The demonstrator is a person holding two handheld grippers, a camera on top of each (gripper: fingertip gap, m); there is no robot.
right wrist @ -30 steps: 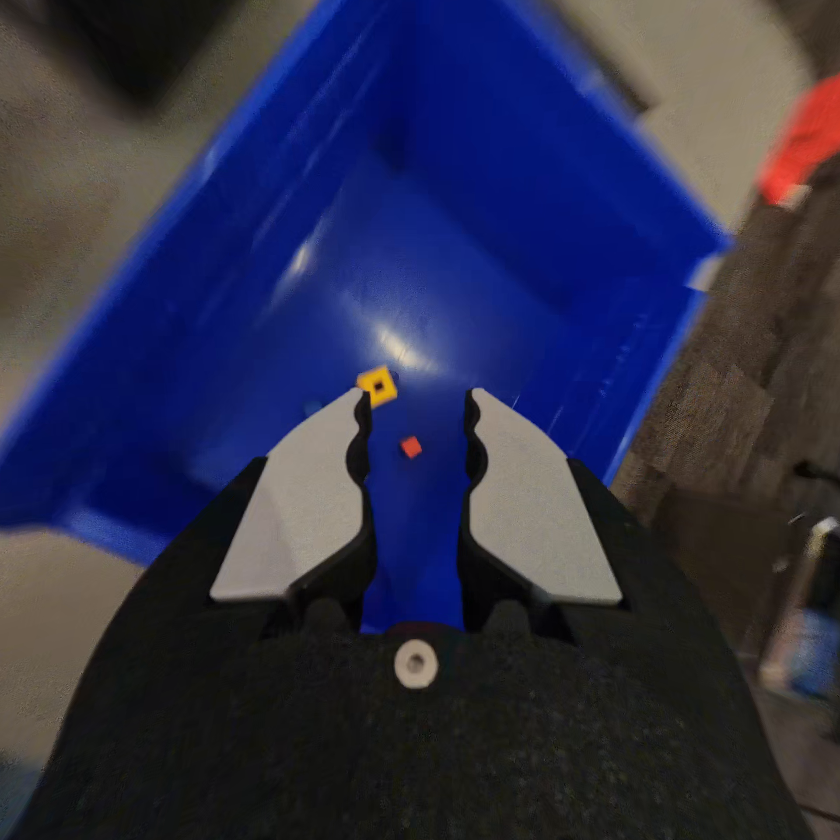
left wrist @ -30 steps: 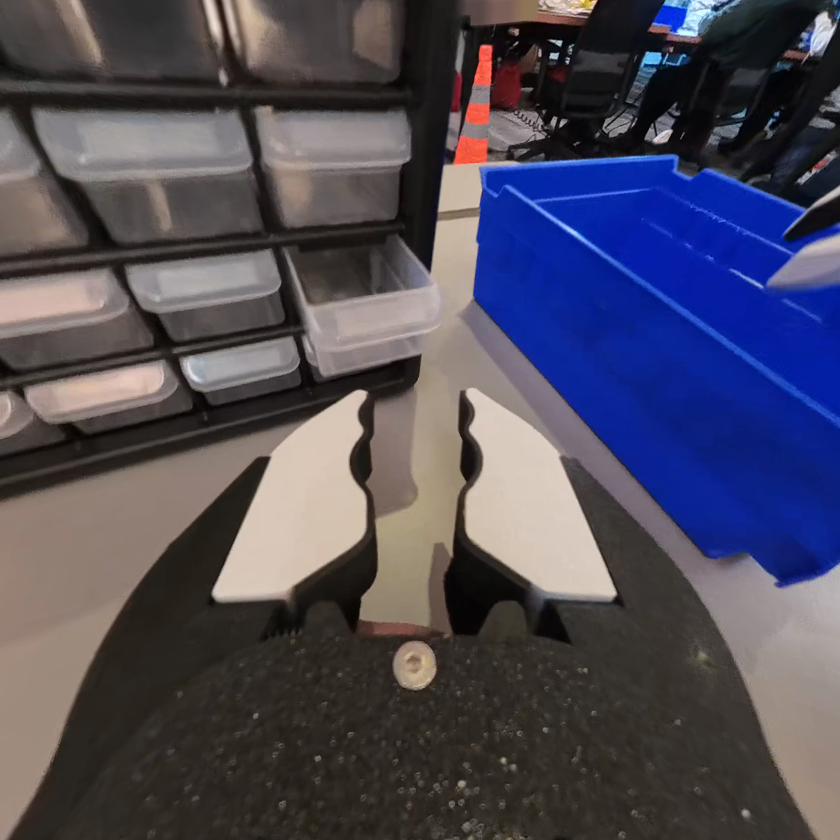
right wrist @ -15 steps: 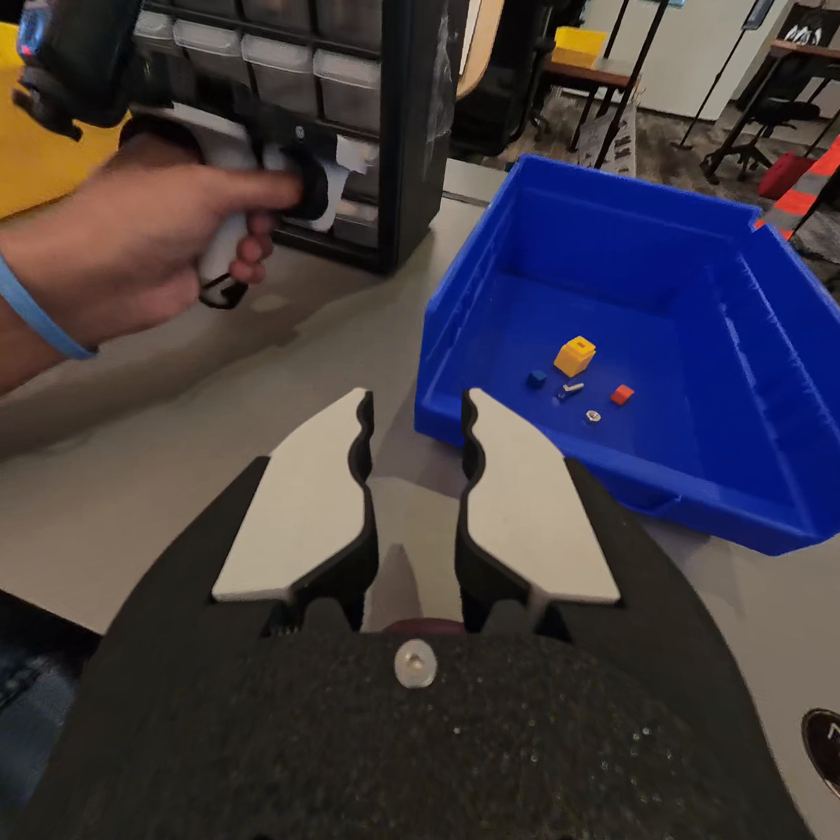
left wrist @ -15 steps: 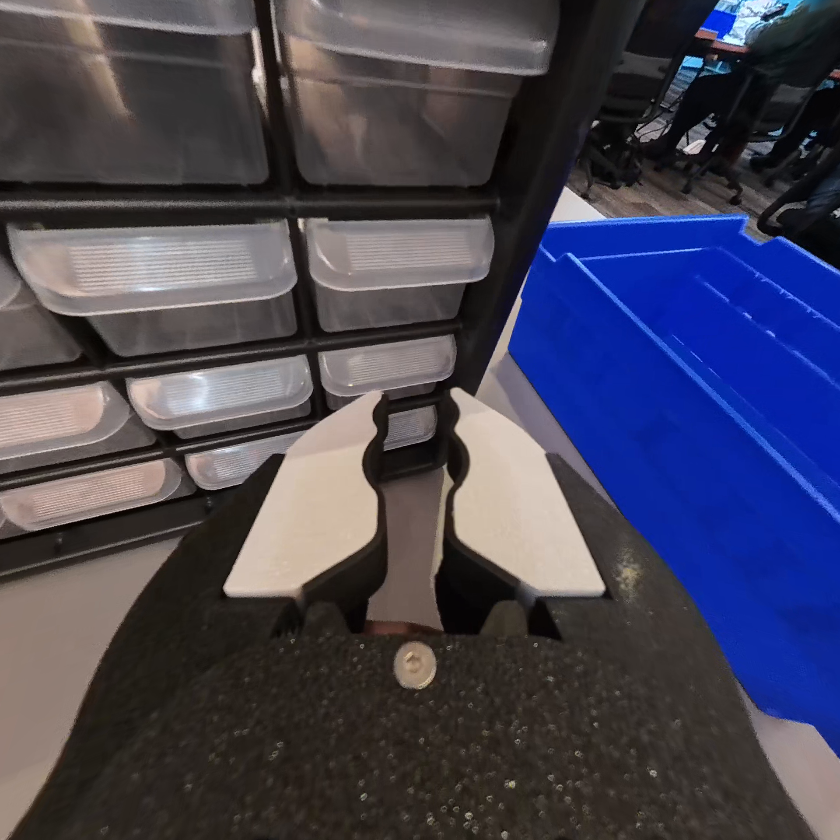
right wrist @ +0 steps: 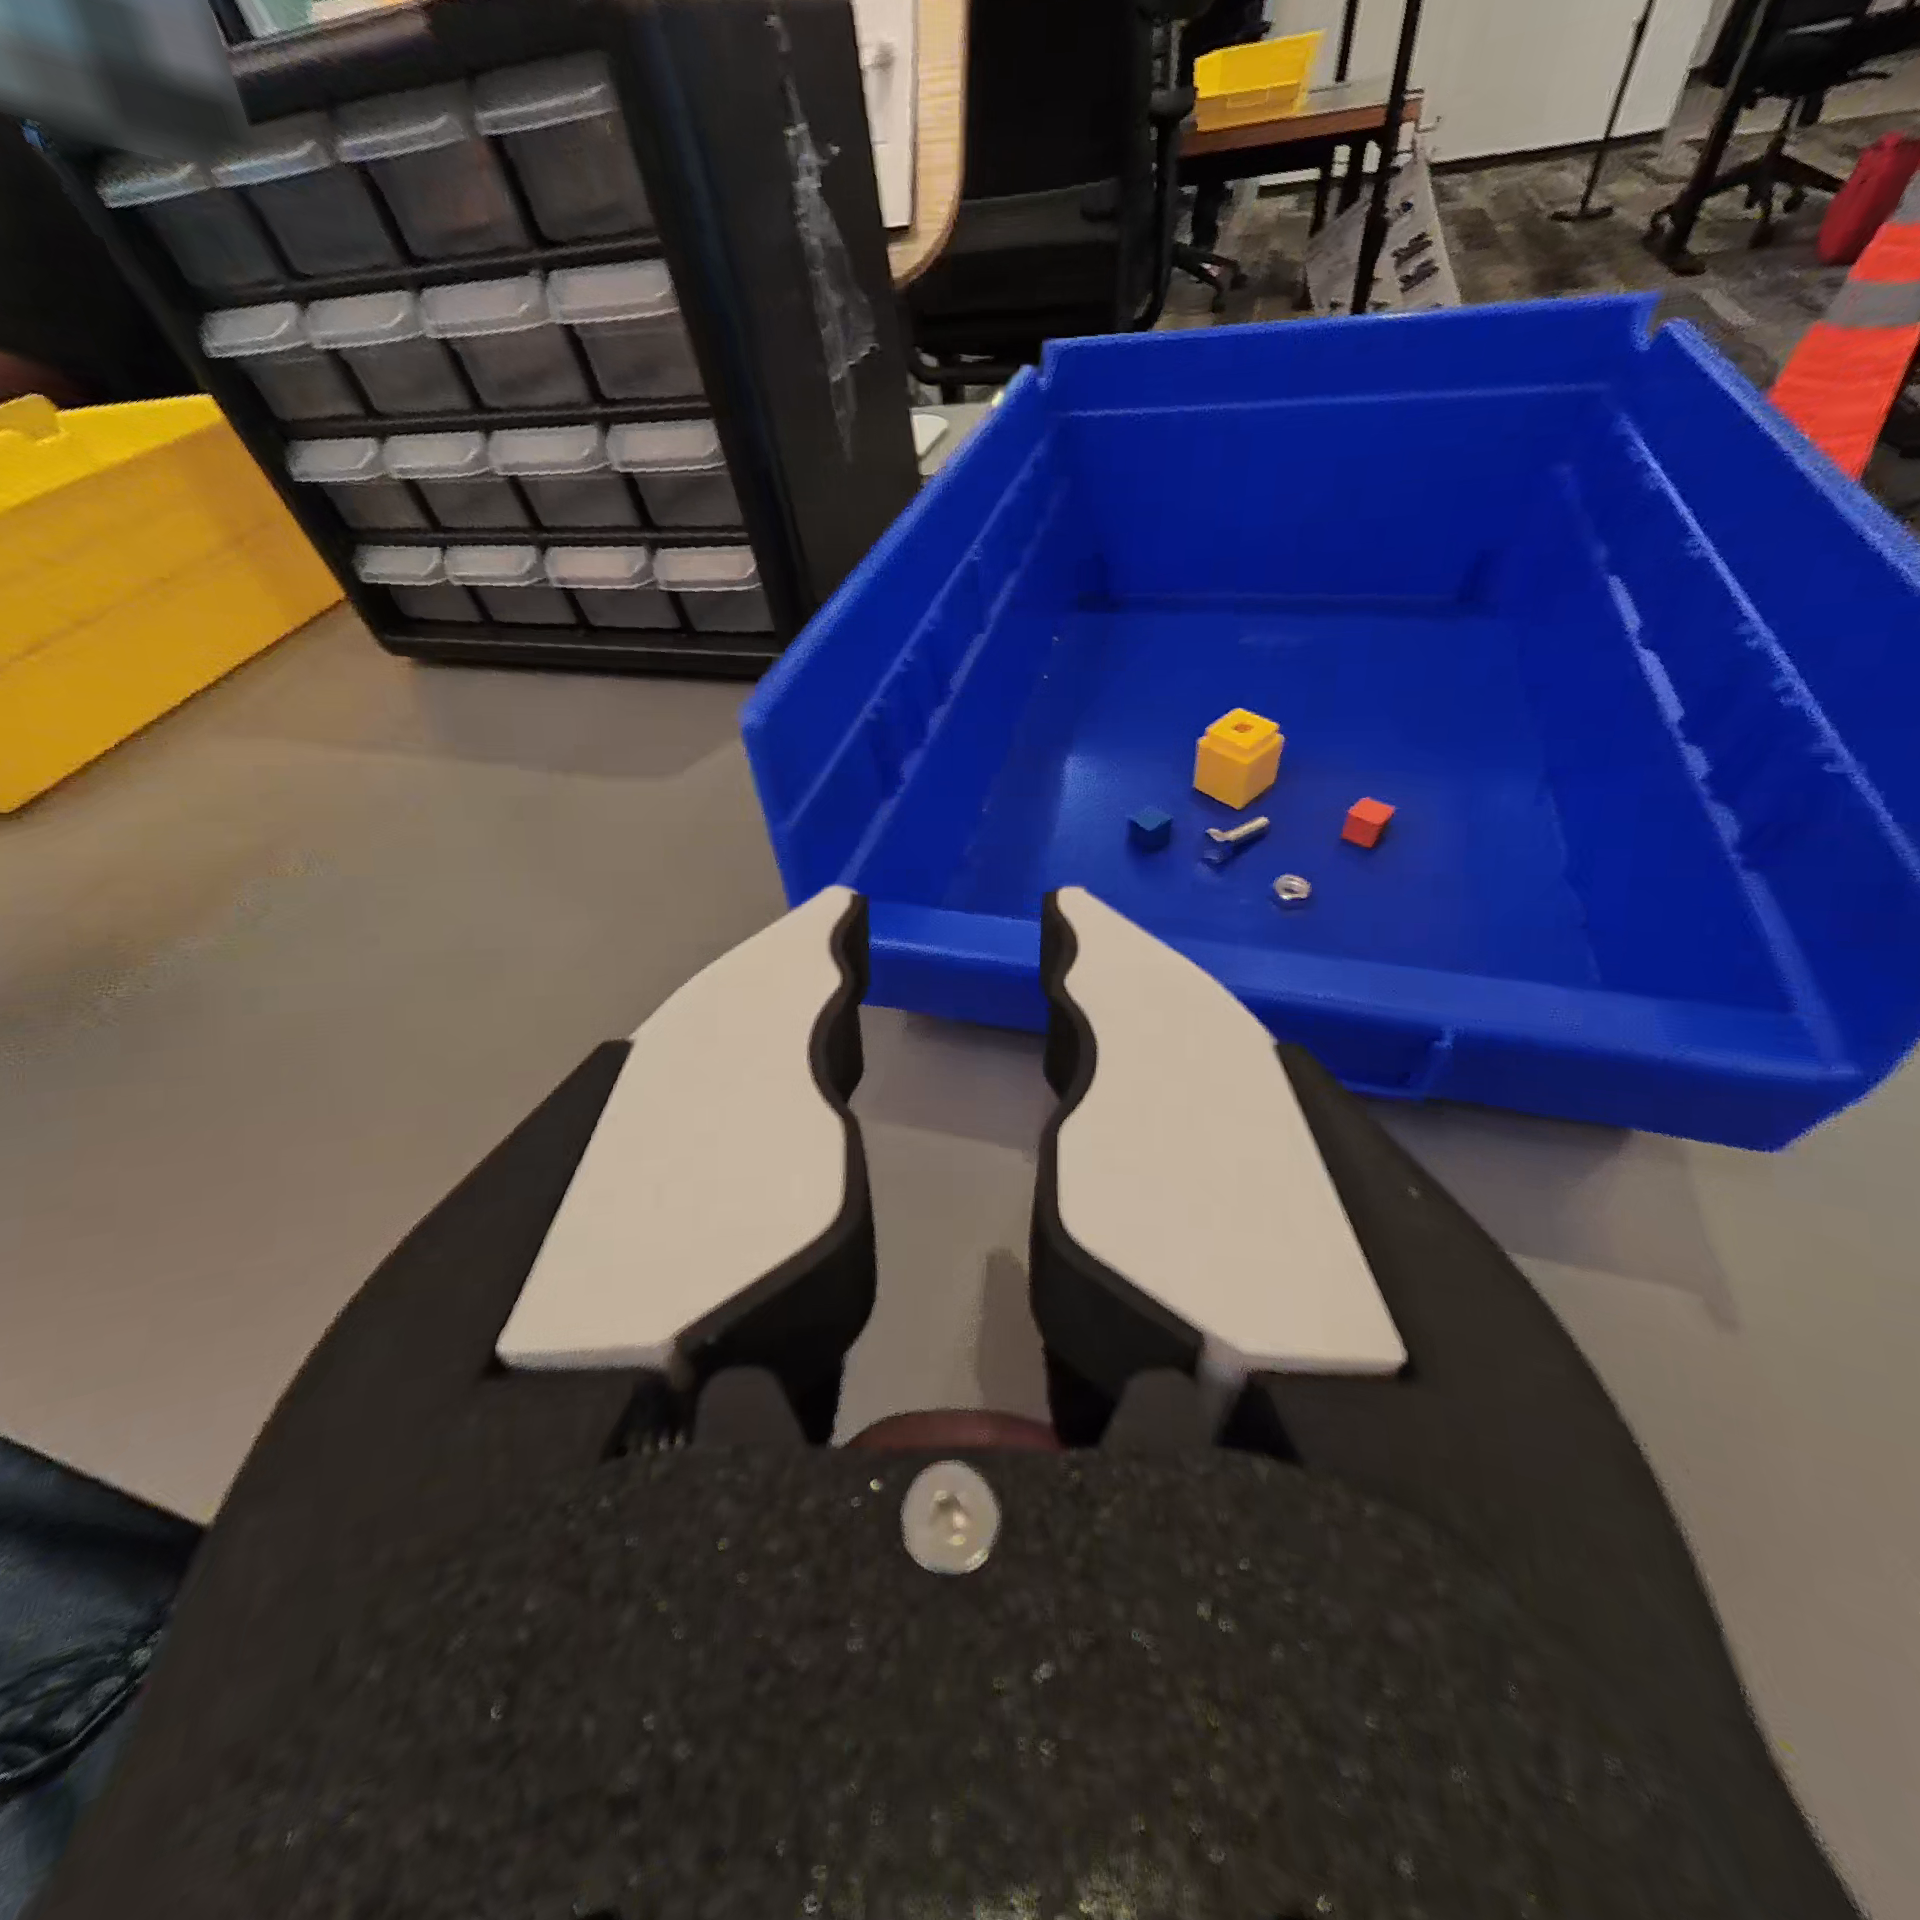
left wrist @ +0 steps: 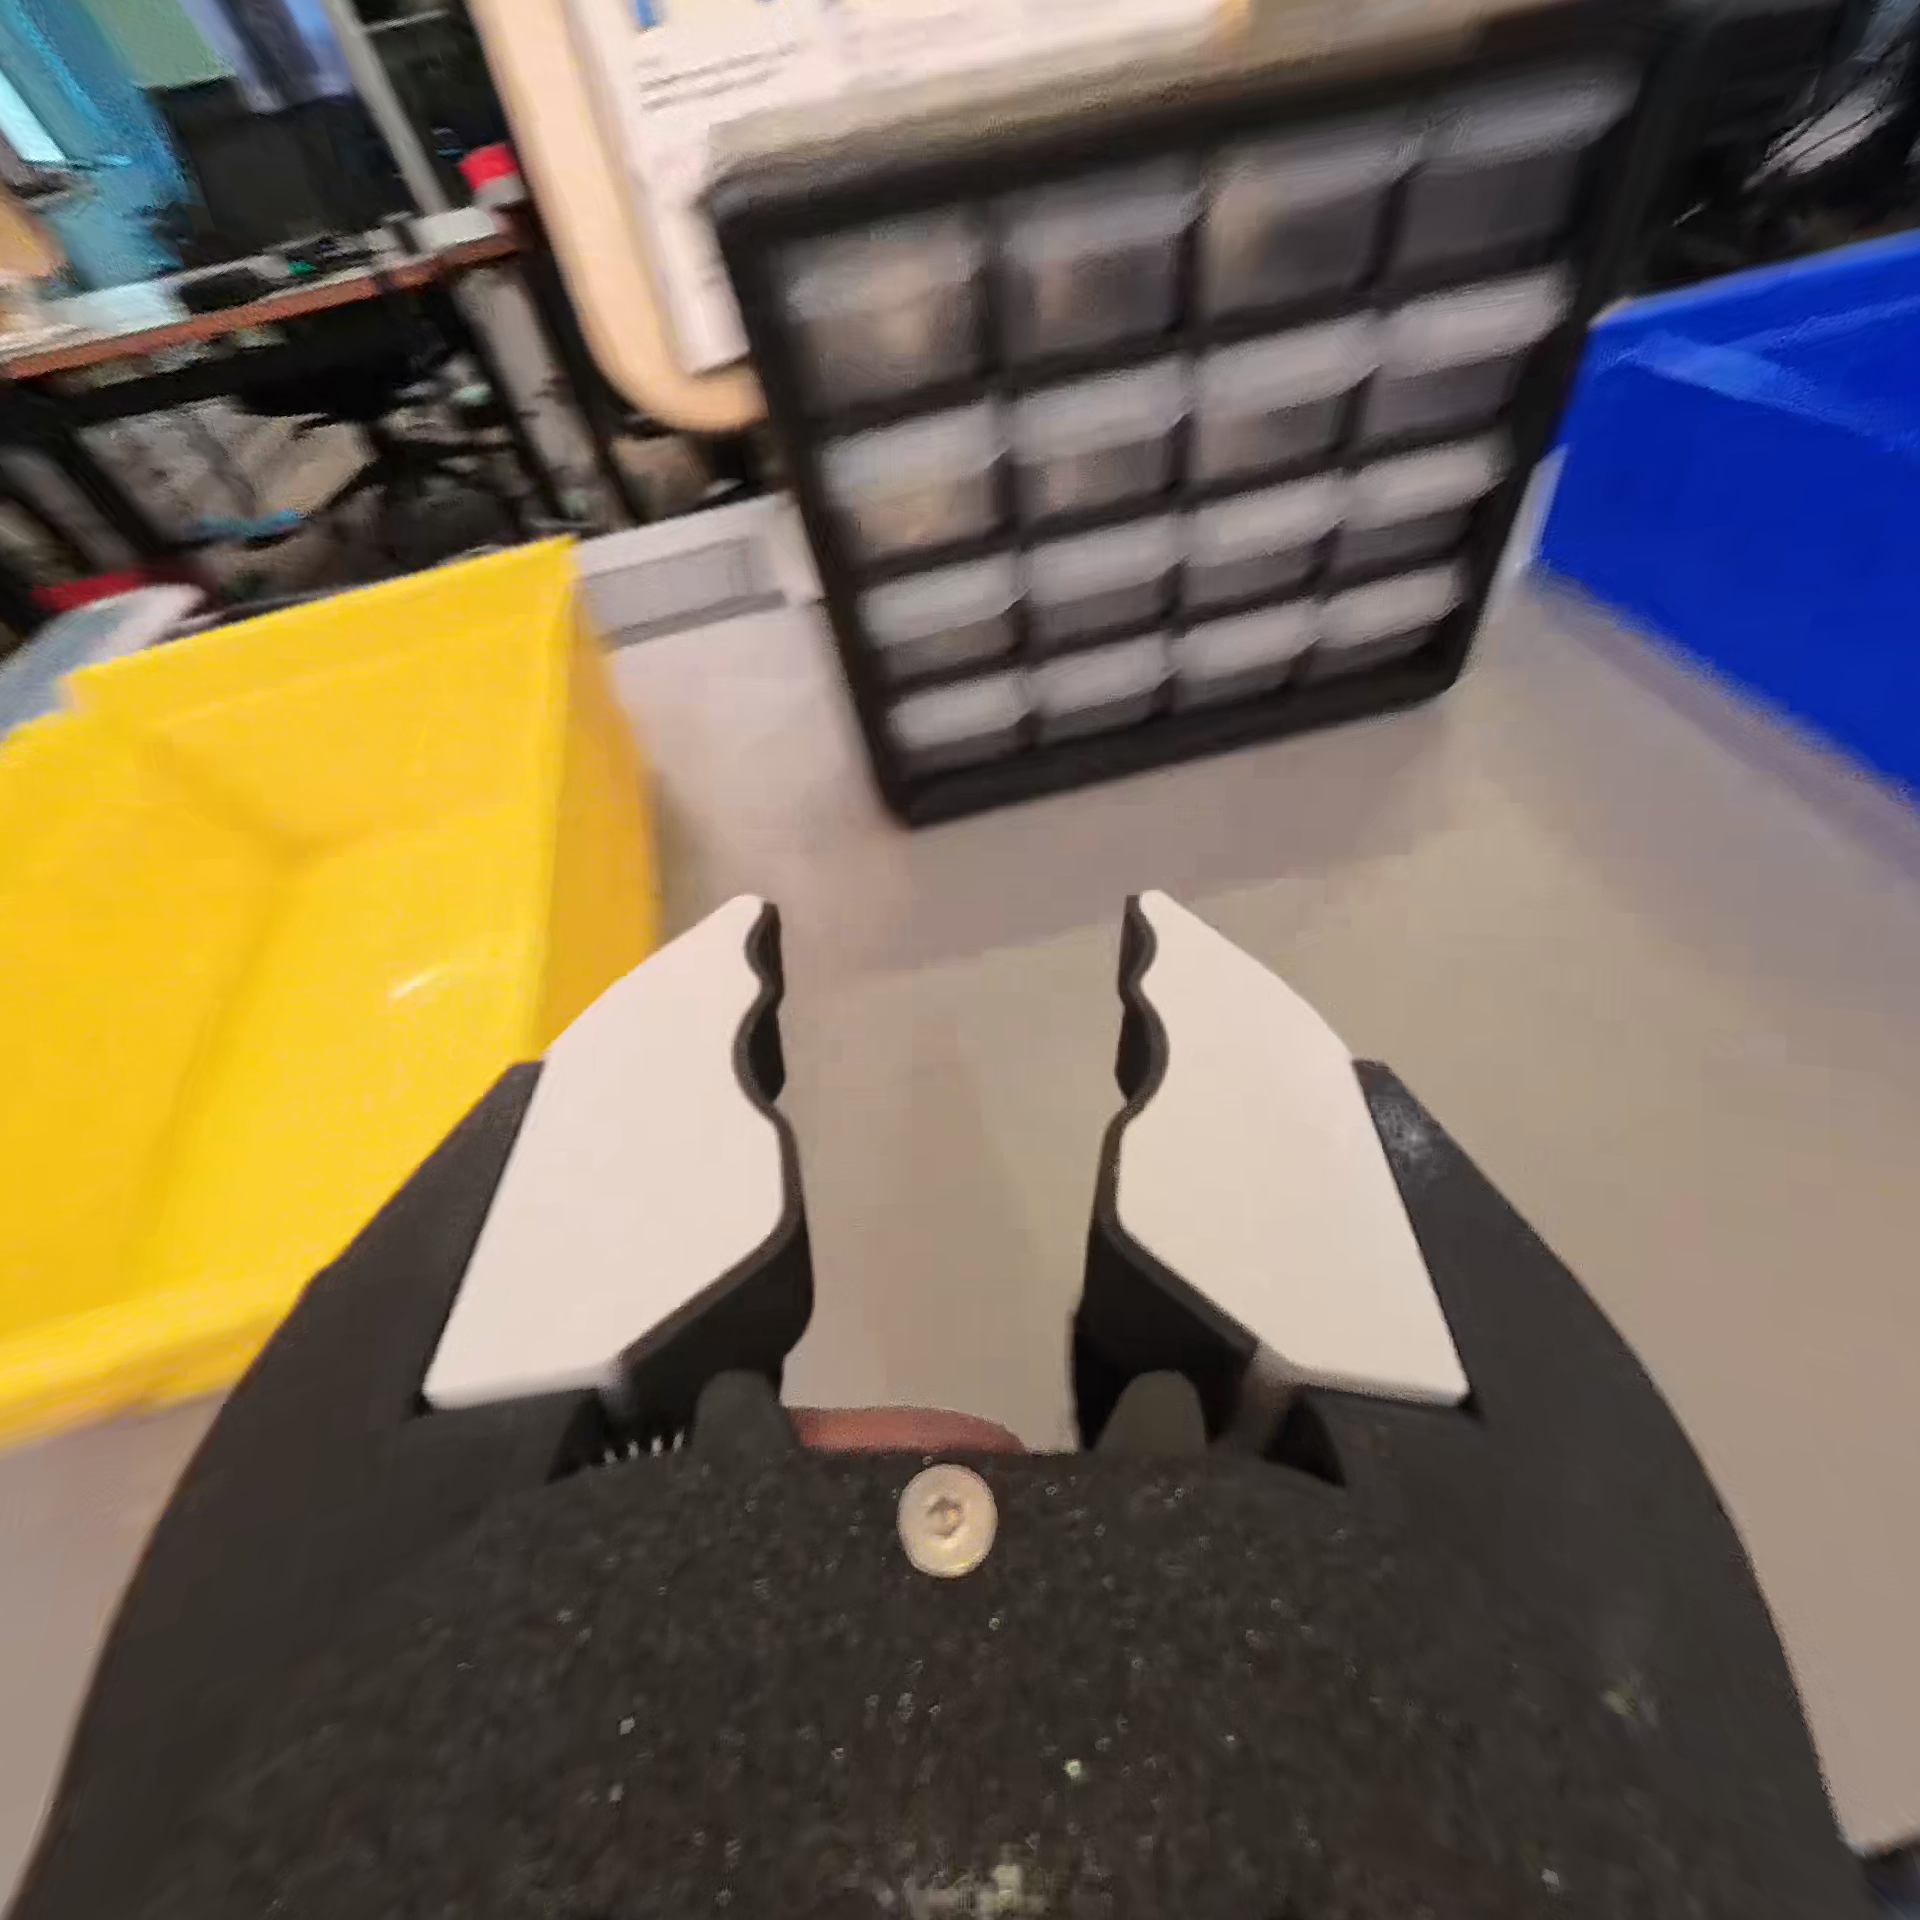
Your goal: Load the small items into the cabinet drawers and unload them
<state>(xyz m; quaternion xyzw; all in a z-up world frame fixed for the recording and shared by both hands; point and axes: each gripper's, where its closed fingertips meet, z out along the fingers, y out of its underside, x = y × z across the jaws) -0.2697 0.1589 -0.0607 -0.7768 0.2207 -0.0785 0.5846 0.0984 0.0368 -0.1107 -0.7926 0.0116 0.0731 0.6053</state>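
**Both claws empty, drawers all shut**

Left of the left gripper (left wrist: 948, 920), spread wide and empty: yellow bin (left wrist: 312, 935). Ahead of it: drawer cabinet (left wrist: 1143, 468), every drawer apparently closed, though blurred. Ahead-right of the right gripper (right wrist: 948, 904), narrowly parted and empty: blue bin (right wrist: 1299, 997) with yellow block (right wrist: 1236, 756), blue cube (right wrist: 1148, 828), screw (right wrist: 1236, 834), nut (right wrist: 1290, 888), red cube (right wrist: 1366, 822). Likely trouble: slipping off the tiny nut or screw; fumbling shallow drawer lips.

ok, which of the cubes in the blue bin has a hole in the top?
The yellow cube, the biggest one, farthest back in the blue bin. The small blue cube and red cube show no hole.
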